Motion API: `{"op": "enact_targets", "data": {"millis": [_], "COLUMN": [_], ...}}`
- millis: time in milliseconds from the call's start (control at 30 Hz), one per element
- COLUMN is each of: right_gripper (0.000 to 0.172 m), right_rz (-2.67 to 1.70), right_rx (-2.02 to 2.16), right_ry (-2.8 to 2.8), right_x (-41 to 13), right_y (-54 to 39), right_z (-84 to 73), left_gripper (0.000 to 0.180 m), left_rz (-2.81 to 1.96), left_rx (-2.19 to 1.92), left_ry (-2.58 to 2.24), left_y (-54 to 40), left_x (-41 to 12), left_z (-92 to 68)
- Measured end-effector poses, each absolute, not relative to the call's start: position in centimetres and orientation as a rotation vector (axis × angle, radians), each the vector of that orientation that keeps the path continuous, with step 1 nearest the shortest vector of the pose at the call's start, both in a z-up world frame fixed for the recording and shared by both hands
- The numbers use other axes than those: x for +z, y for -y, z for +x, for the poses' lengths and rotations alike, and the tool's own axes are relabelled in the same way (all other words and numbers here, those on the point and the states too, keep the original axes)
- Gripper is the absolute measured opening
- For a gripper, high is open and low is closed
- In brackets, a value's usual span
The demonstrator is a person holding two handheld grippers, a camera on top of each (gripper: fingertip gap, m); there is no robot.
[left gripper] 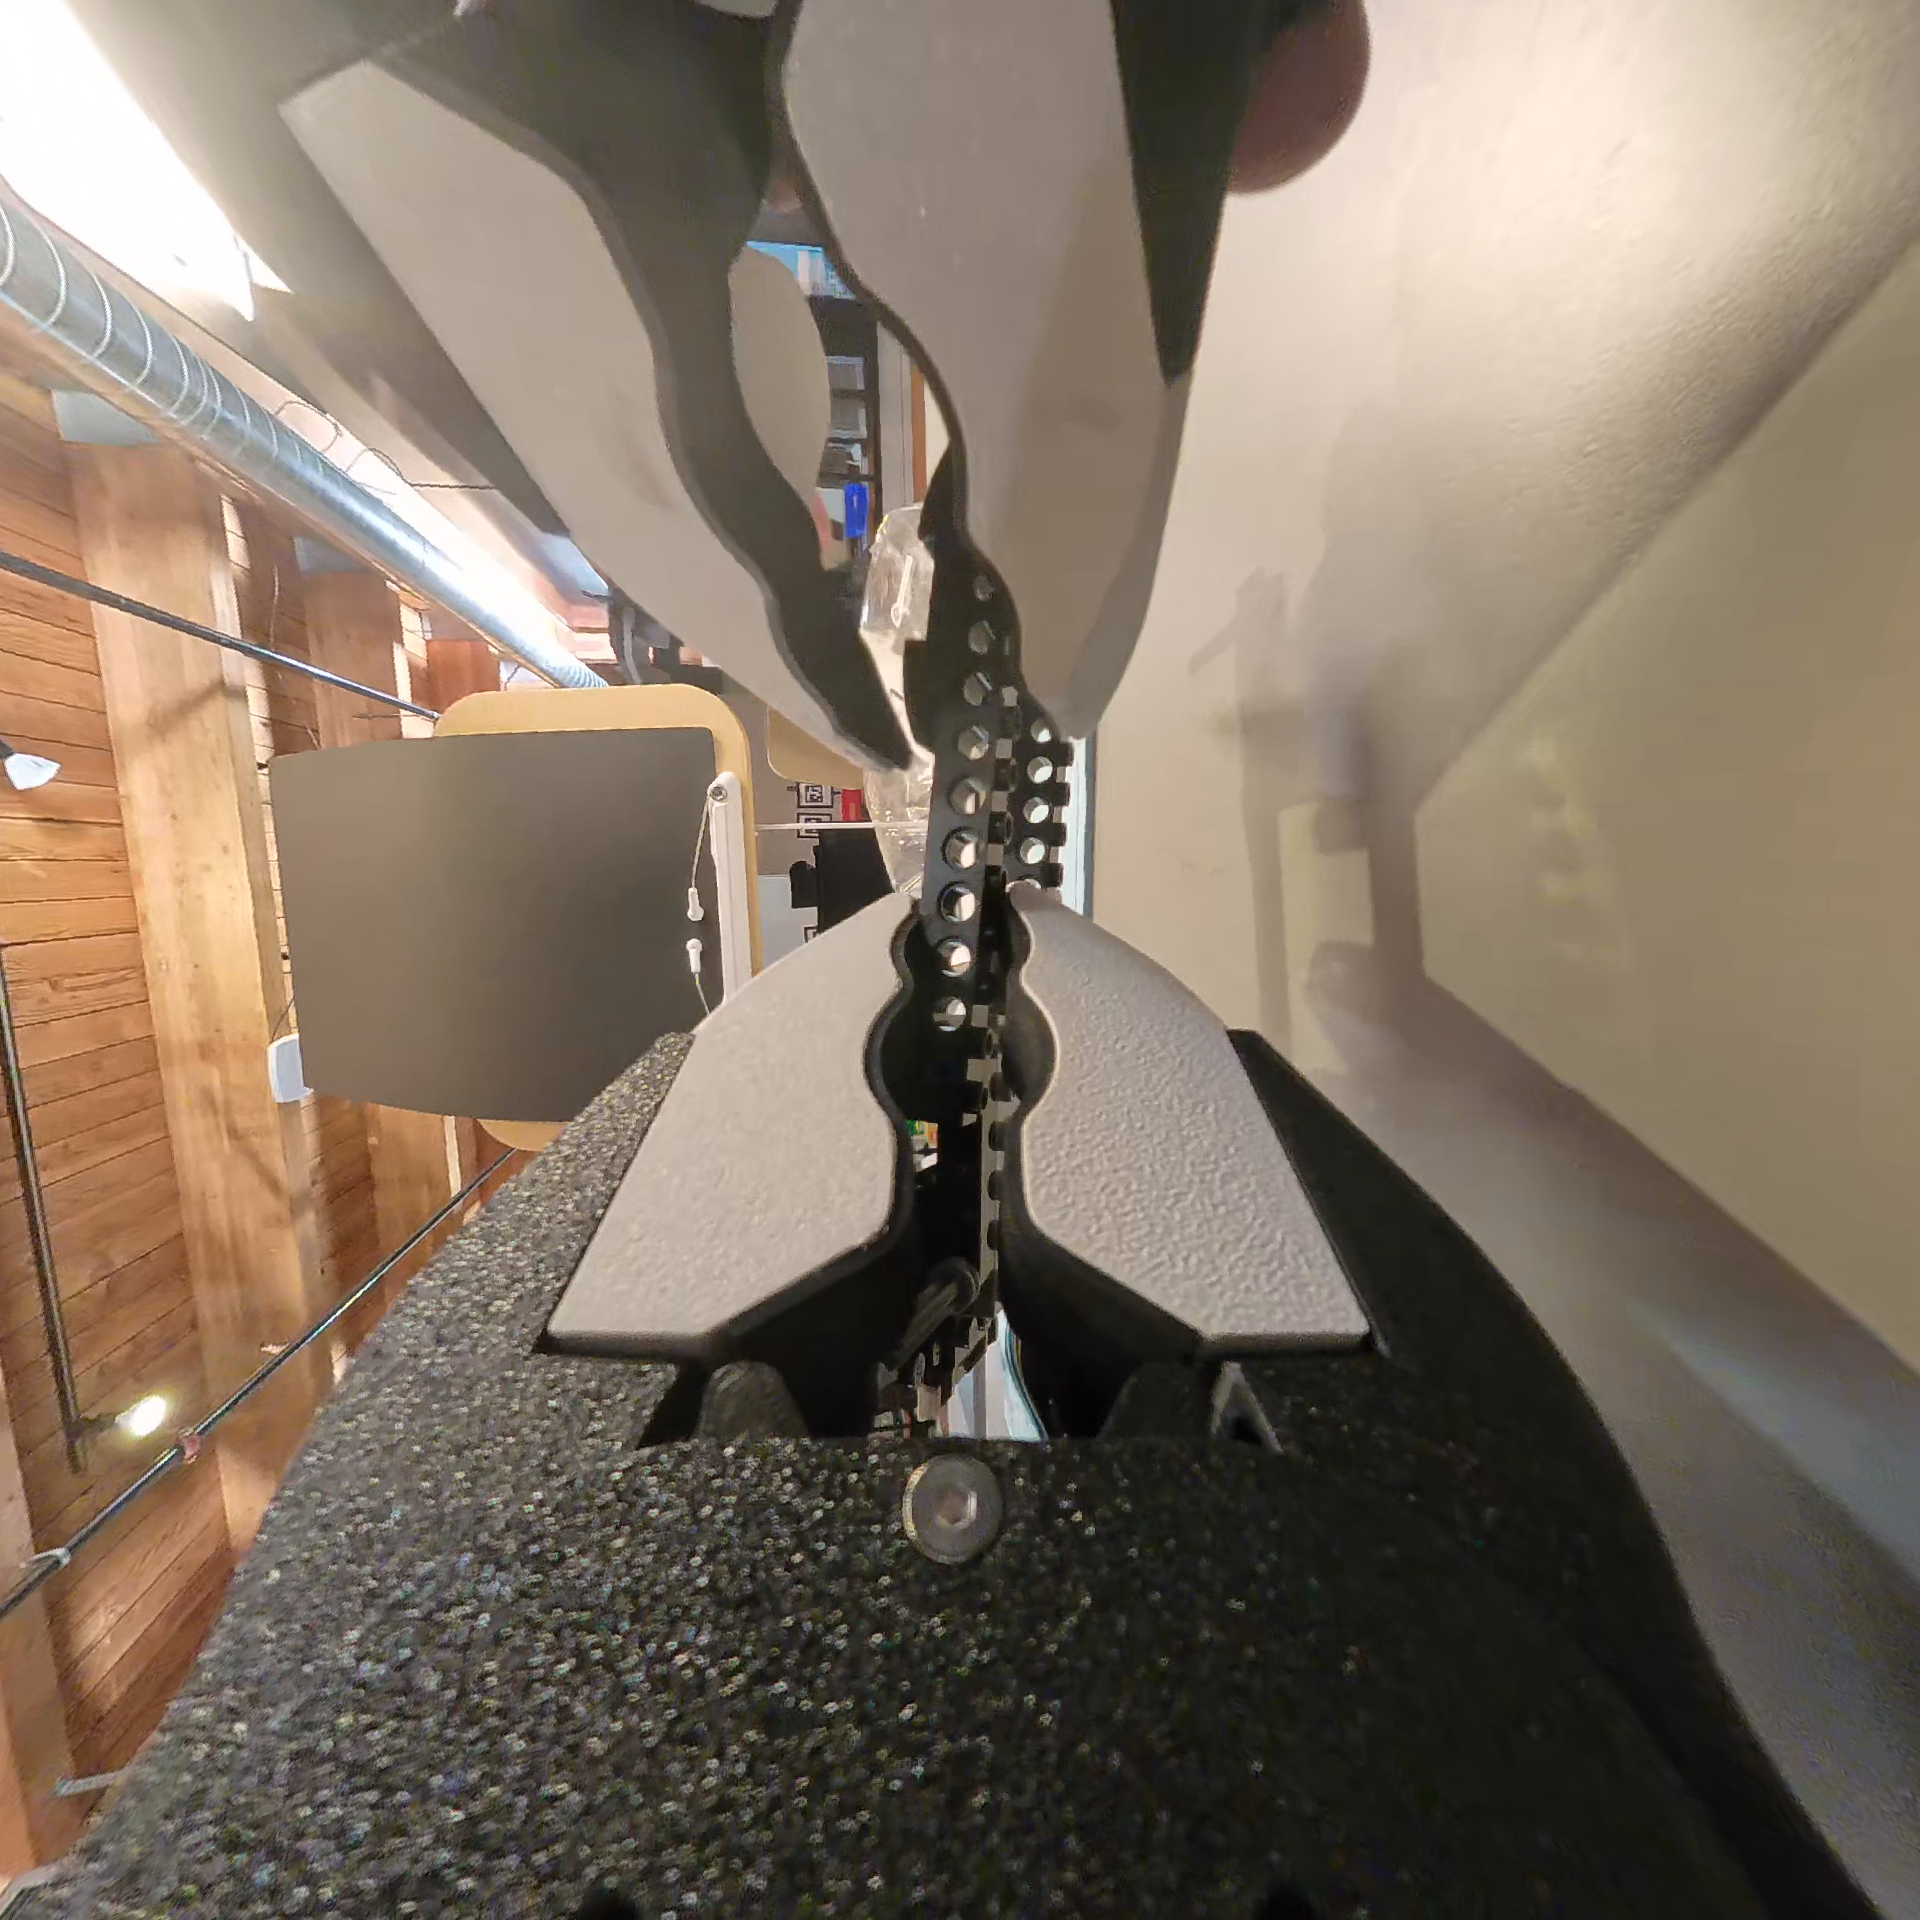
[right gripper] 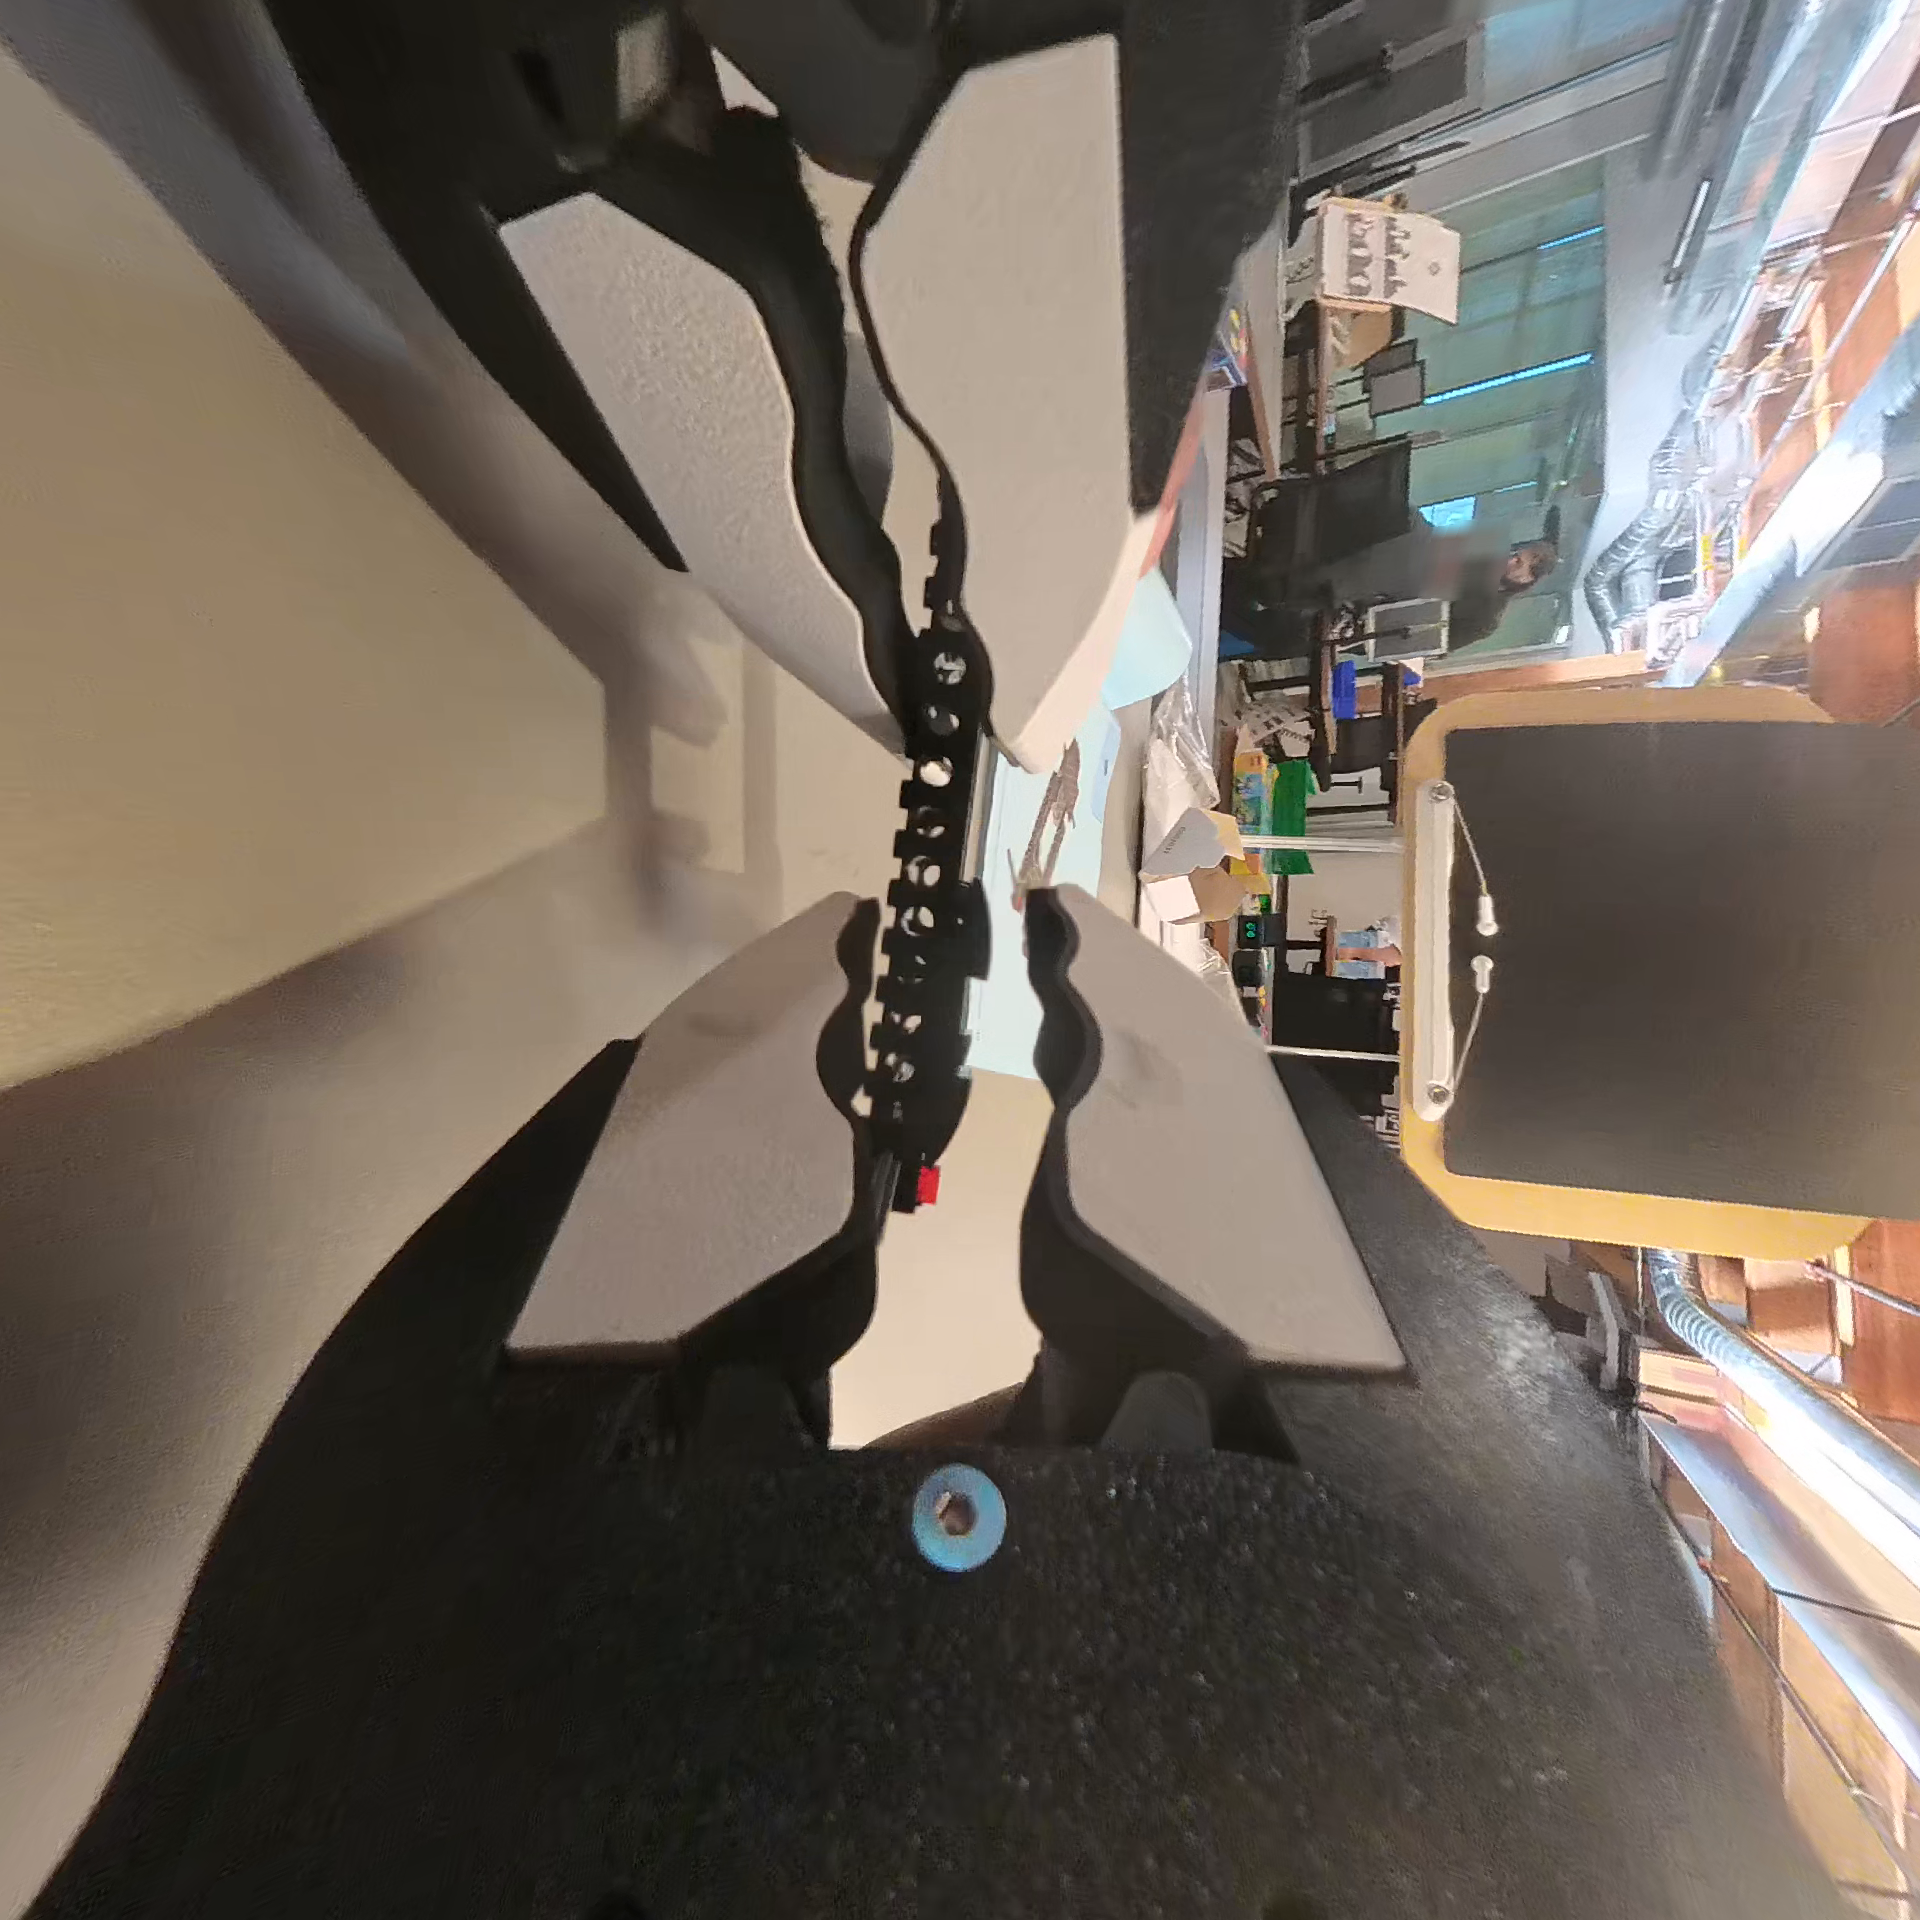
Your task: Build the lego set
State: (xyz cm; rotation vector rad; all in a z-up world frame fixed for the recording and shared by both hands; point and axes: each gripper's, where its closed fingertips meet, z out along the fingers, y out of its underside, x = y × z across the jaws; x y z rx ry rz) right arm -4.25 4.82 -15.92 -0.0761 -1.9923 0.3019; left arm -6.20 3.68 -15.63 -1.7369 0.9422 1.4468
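Left tool [left gripper: 961, 914] clenched on a black holed beam [left gripper: 961, 831], pads pressing both sides; right tool [right gripper: 940, 914] released, the beam [right gripper: 925, 935] against only its left pad. Beam looks stiff, light plastic, best gripped across its flat sides. Its lower end beyond the left tool is hidden.
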Motion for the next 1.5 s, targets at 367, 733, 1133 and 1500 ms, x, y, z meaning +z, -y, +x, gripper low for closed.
{"op": "enact_targets", "data": {"millis": [367,733,1133,1500], "right_gripper": [0.051,0.035,0.02,0.019], "right_rz": [-0.061,-0.115,-0.091,-0.008], "right_rx": [0.525,0.573,0.55,0.463], "right_ry": [1.828,1.739,1.71,1.698], "right_x": [-11.9,-11.3,-12.0,-12.8], "right_y": [-5.3,-6.3,-5.5,-5.4], "right_z": [-0.9,-0.2,-0.8,-0.8], "left_gripper": [0.011,0.011,0.011,0.022], "left_rz": [-1.666,-1.632,-1.607,-1.62], "left_rx": [1.217,1.082,1.108,1.126], "left_ry": [-0.794,-0.768,-0.802,-0.839], "left_y": [-3.0,-3.0,-2.8,-2.7], "left_x": [-13.5,-13.4,-13.5,-14.0], "left_z": [-5.7,-4.8,-4.4,-4.3]}}
